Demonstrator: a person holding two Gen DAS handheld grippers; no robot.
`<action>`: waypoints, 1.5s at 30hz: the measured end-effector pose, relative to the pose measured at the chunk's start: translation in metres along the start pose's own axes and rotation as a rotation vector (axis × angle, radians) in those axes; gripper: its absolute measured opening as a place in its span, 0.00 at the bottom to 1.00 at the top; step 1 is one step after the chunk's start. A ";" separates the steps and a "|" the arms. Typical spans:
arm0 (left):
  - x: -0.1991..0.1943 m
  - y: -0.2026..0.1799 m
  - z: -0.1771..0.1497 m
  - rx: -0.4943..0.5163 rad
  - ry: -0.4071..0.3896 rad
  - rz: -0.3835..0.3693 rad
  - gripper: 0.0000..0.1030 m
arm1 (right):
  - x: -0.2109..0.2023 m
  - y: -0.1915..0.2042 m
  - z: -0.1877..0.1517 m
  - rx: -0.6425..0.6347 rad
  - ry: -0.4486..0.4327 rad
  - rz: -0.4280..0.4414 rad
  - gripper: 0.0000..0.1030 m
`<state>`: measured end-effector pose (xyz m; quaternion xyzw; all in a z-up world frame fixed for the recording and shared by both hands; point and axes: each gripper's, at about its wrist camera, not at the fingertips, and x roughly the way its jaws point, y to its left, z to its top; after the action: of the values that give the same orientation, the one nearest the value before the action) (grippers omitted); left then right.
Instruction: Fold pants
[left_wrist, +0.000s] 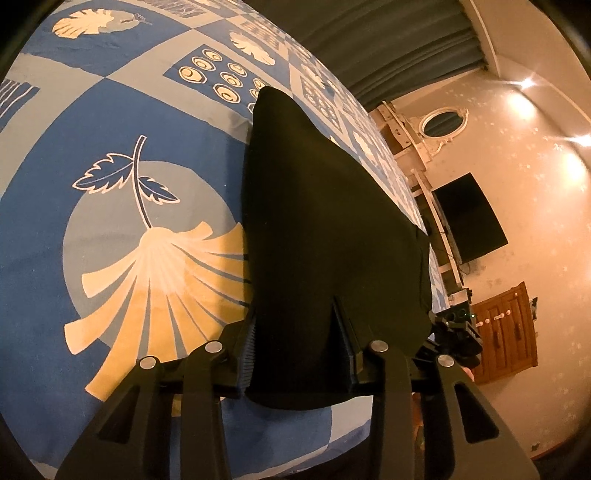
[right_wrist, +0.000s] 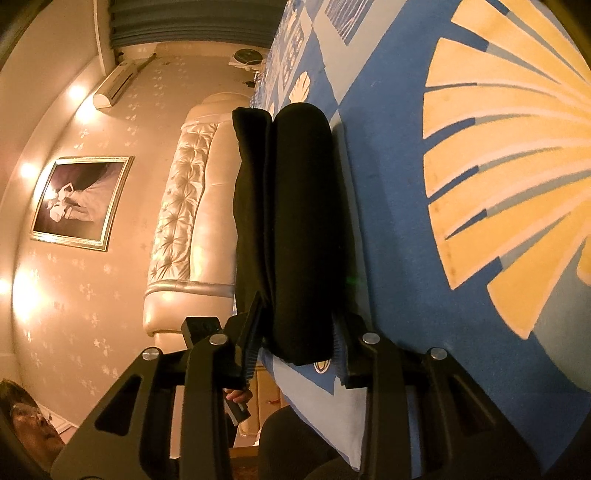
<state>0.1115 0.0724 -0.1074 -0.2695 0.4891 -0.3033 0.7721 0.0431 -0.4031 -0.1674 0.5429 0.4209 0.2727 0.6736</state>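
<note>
So we're at the bed with both claws on the black pants (left_wrist: 332, 236), which are already bundled into a thick folded stack lying on the blue patterned bedsheet (left_wrist: 92, 110) with the big cream leaf prints.

Containers first: the only one we can spot is a wooden cabinet (left_wrist: 506, 332) against the far wall in the left wrist view, doors closed, so what's in it we can't tell.

Now the claws. Our left gripper (left_wrist: 295, 354) has the near end of the pants sitting right between its fingers, and both ribbed pads press into the fabric on either side, so it's clamped on the bundle. The cloth runs away from the fingers across the sheet and narrows to a rounded tip further up the bed.

Our right gripper (right_wrist: 295, 343) is doing the same thing from the other end: in its view the pants (right_wrist: 295, 221) look like two fat rolled layers side by side, and the fingers pinch the nearer end of the thicker one, with the thinner layer lying just outside the left finger. The bundle lies close to the bed's edge, with the tufted headboard (right_wrist: 188, 206) beyond it.
</note>
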 end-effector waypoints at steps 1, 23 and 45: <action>0.000 -0.001 0.000 0.002 -0.001 0.009 0.43 | -0.002 0.000 0.000 0.006 -0.003 0.001 0.31; 0.002 -0.013 -0.007 0.035 0.033 0.092 0.86 | -0.046 -0.012 -0.020 0.086 -0.069 0.050 0.48; -0.007 -0.036 -0.021 -0.056 -0.026 0.328 0.87 | -0.006 0.041 -0.031 -0.142 0.045 -0.321 0.77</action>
<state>0.0828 0.0506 -0.0853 -0.2112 0.5248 -0.1558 0.8097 0.0168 -0.3820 -0.1279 0.4137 0.4970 0.2030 0.7353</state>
